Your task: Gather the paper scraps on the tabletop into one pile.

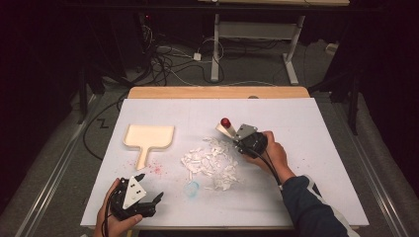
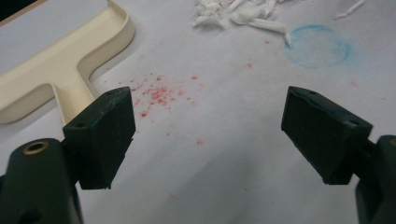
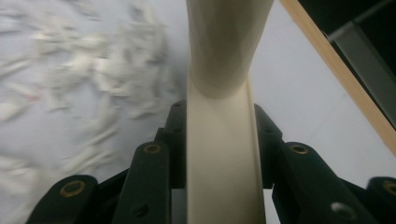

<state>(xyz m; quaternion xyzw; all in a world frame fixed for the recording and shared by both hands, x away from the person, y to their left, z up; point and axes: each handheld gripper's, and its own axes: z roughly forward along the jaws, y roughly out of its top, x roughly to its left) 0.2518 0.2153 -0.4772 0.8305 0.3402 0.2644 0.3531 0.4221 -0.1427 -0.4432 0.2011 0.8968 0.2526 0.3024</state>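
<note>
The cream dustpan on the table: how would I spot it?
Start at the white table and look at its left half. The dustpan lies flat there, left of the heap of white scraps, handle pointing at the person. It is the one broad cream tray; red specks dot the table by its handle.

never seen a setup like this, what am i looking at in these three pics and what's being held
A person sits at a white-covered table with a hand-held gripper in each hand: a two-jaw clamp. The high view looks down from above the person. The other two pictures come from cameras riding on each clamp, looking along its black jaws.

On the table lie a cream dustpan, a pile of white scraps, red crumbs and a blue ring mark.

The left hand-held gripper is open and holds nothing. The right hand-held gripper is clamped on the cream handle of a brush, with a red end, beside the scraps.
</note>
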